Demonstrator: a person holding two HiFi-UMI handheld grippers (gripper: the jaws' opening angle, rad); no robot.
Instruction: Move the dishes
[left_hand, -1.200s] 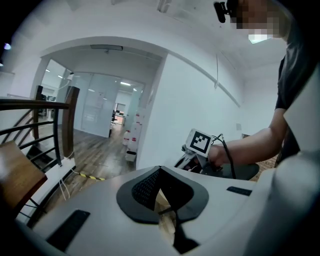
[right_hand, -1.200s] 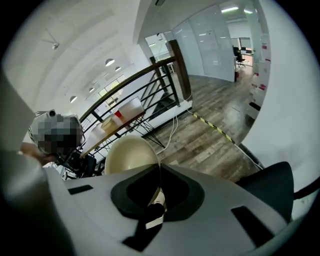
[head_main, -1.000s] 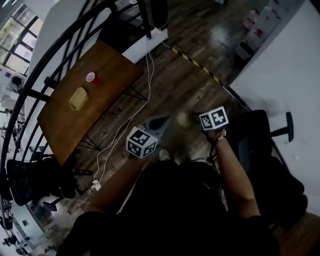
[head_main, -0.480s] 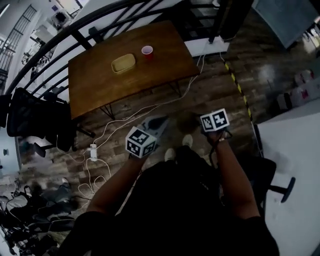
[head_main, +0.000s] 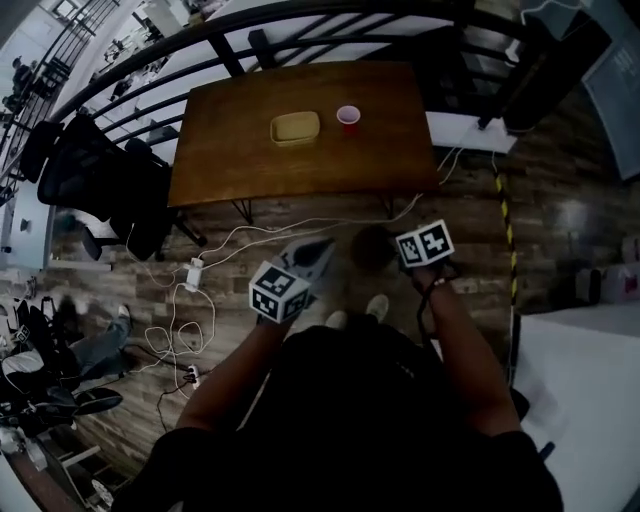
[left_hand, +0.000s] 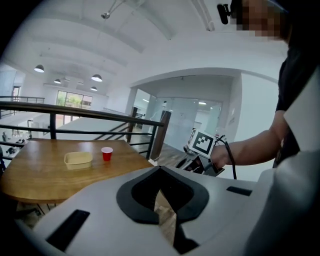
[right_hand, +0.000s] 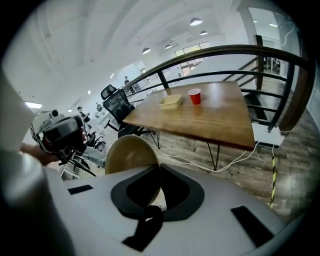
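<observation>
**Item:** dish transfer, judged to be at an early stage.

- **Right tool** (right_hand: 156, 167): pinching the rim of a round beige plate (right_hand: 131, 155), held in the air and not yet set down.
- **Left tool** (left_hand: 161, 170): pressed together, nothing between its jaws.
- **Well ahead of both tools:** wooden worktop (head_main: 230, 150) bearing a yellow tray (head_main: 295, 127) and a red cup (head_main: 348, 116) just beside it (the likely destination, though that is a guess).
- **Room:**
  - plank floor (head_main: 560, 200) beneath the tools, with white cables (head_main: 230, 240) trailing across it
  - black railing (head_main: 300, 20) beyond the worktop
  - black office chair (head_main: 100, 180) ahead and to the left of the left tool
</observation>
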